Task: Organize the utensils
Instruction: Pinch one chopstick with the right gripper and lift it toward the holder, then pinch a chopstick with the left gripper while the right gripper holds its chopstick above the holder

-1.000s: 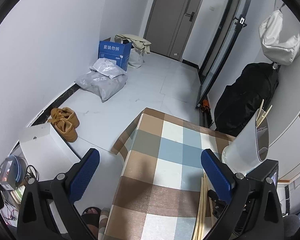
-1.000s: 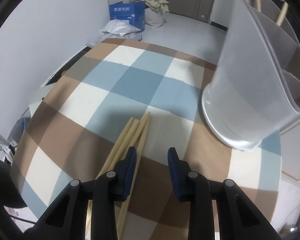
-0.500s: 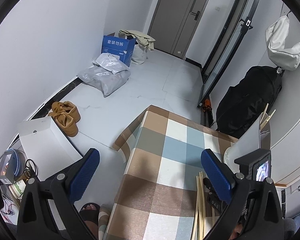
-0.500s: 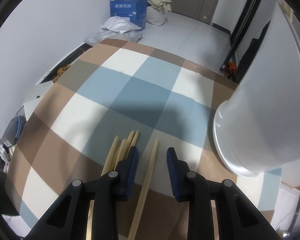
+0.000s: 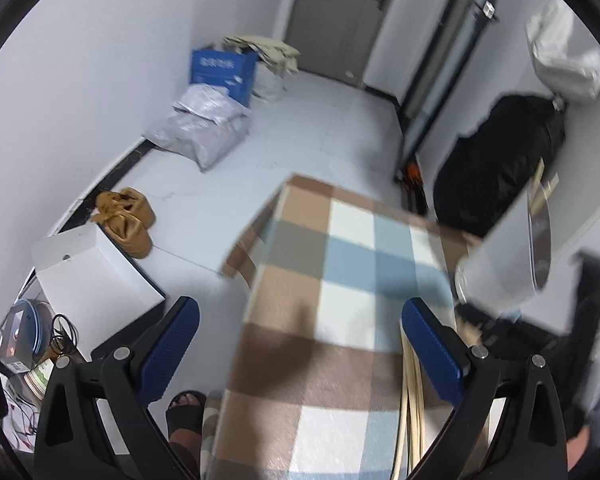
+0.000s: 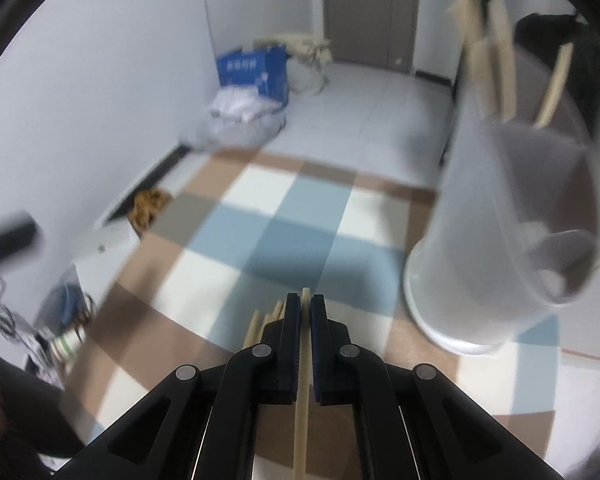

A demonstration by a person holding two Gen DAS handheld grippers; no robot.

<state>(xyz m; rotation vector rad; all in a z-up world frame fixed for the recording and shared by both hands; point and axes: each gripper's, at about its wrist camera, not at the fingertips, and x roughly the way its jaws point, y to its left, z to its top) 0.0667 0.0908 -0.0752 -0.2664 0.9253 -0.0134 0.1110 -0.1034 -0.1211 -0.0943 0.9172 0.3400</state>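
My left claw (image 5: 300,332) hangs spread wide over the near left part of the checked tablecloth (image 5: 340,280), its blue pads (image 5: 172,344) far apart with nothing between them. Past its left finger, down on the floor, sit a white box (image 5: 96,276) and a pair of tan shoes (image 5: 126,220). By its right pad, a few loose chopsticks (image 5: 410,392) lie side by side on the cloth. My right claw (image 6: 305,320) has just been closing, and its jaws now pinch a single wooden chopstick (image 6: 302,412), which runs lengthwise between the pads with its tip showing just beyond them. Just left of that claw, the tips of the other chopsticks (image 6: 260,324) rest on the cloth. To the right stands the white utensil holder (image 6: 480,240), upright on the table, with several chopsticks (image 6: 496,72) already standing in its far compartments.
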